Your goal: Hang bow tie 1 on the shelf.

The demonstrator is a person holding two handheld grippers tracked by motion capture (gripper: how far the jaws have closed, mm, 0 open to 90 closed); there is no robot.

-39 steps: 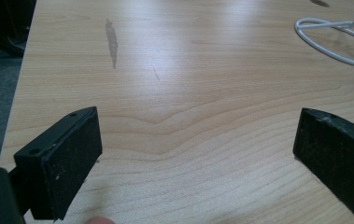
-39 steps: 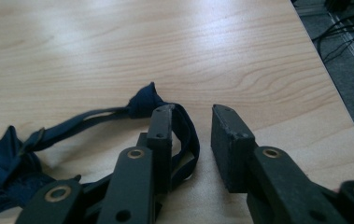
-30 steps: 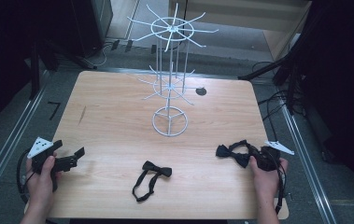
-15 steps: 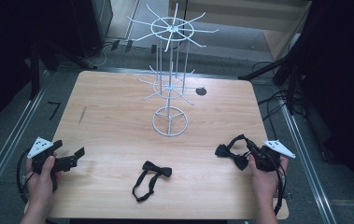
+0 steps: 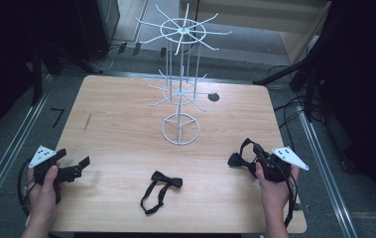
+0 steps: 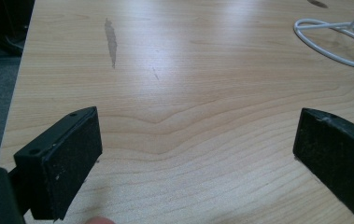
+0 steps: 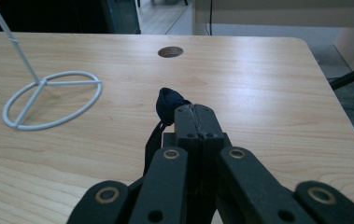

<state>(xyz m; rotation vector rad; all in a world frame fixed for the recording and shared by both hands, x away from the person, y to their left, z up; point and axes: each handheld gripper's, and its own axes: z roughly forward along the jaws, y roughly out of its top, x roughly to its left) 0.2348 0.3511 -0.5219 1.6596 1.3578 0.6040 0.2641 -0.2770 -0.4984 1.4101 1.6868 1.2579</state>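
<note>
Right claw point(image 7: 194, 112) first: jaws pressed fully together, and pinched between them is a dark bow tie point(image 7: 169, 103), its knot bulging out just past the tips with the strap drooping down the left side of the jaws. From the high view that right claw point(image 5: 256, 157) sits near the right edge of the counter point(image 5: 126, 129), the bow tie point(image 5: 240, 158) bunched in front of it, a loop of strap arching up above.

Over to the left claw point(image 6: 198, 140): jaws spread wide, nothing between them, bare wood beneath. It waits by the counter's left edge, left claw point(image 5: 79, 166) aimed inward.

Out from there, a second bow tie point(image 5: 163, 186) lies loose on the front of the counter between the two hands, strap curled toward the person. Beyond, the white wire rack point(image 5: 180, 89) stands mid-counter on its ring base point(image 7: 48, 100), thin prongs fanning out at two levels.

The danger, I'd say: the grip looks to be on a small bite of fabric near the knot, so a quick lift could let it slip free. And that dangling strap could snag a lower prong on the way up, tugging the light rack over or pulling the tie out of the jaws.
</note>
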